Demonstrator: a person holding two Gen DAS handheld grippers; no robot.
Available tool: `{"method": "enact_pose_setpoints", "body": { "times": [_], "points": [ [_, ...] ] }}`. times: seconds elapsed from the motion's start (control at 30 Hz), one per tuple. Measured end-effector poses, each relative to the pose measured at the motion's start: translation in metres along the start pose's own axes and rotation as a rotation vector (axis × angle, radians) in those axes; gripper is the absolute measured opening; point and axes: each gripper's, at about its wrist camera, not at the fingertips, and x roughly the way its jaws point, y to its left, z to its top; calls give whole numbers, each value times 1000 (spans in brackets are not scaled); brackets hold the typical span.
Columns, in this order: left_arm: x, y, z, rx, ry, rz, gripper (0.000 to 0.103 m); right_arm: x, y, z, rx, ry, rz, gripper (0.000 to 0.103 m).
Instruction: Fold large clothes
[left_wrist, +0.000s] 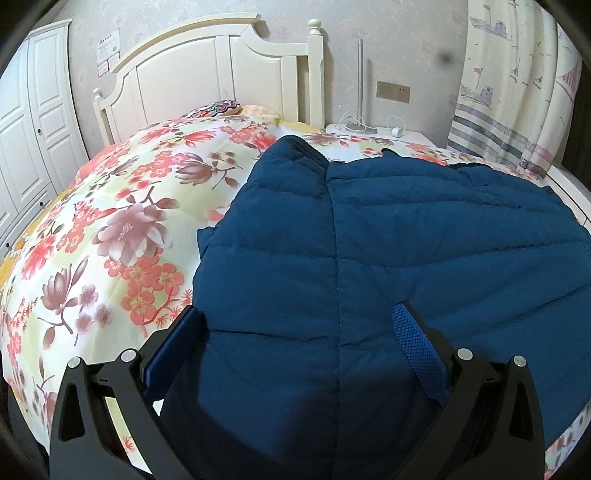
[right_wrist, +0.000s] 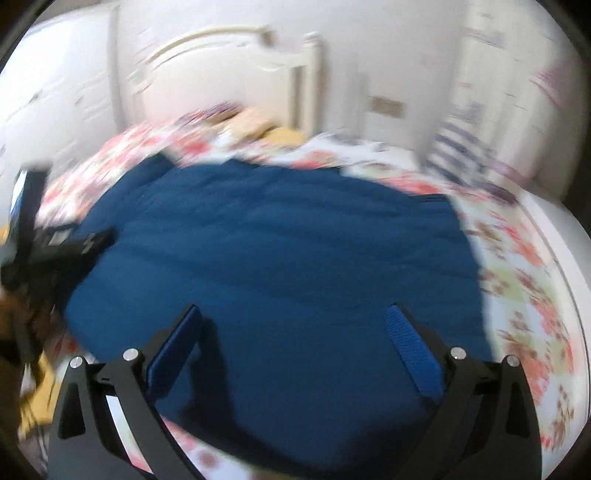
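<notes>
The left gripper is held with its jaws spread wide, nothing clamped between them. The right gripper is likewise seen parted, apparently empty, though that view is blurred.

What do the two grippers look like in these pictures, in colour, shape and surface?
Both look the same. The left gripper has two black angular arms with triangular cut-outs and round silver bolts, and each finger carries a blue pad with a fine knurled texture. The right gripper has the same black frame, silver bolts and blue pads. No cables or sleeves are clearly visible.
</notes>
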Motion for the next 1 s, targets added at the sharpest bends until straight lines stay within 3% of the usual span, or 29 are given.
{"method": "enact_pose_setpoints", "body": {
  "times": [0.07, 0.17, 0.3, 0.37, 0.43, 0.5, 0.57, 0.63, 0.67, 0.77, 0.9, 1.0],
  "points": [
    [0, 1, 0, -2, -1, -3, 99, 10, 4, -5, -18, 4, -20, 101],
    [0, 1, -1, -4, -1, -6, 99, 14, -5, -10, -2, -1, 18, 101],
    [-14, -1, 0, -34, 22, 27, 98, 3, -28, -9, 55, -6, -60, 100],
    [-38, -7, 2, -58, -16, -54, 98, -2, -48, -16, 113, -12, -90, 100],
    [-68, -32, 3, 13, -76, -114, 98, -7, -75, -30, 199, -14, -110, 100],
    [-86, -64, 0, 124, -114, -124, 99, -11, -102, -43, 290, -18, -108, 100],
    [-85, -97, -9, 218, -92, -148, 99, -15, -116, -51, 325, -21, -107, 100],
    [-64, -116, -21, 269, -13, -147, 99, -19, -121, -55, 339, -14, -133, 100],
    [-52, -120, -28, 277, 11, -136, 99, -22, -127, -59, 363, -7, -119, 100],
    [-46, -110, -33, 240, 2, -194, 99, -38, -136, -74, 435, -17, -60, 100],
    [-45, -105, -34, 231, 12, -203, 99, -71, -132, -113, 528, -34, 93, 99],
    [-43, -109, -37, 229, 6, -186, 99, -78, -124, -136, 580, 2, 220, 95]
  ]
}}
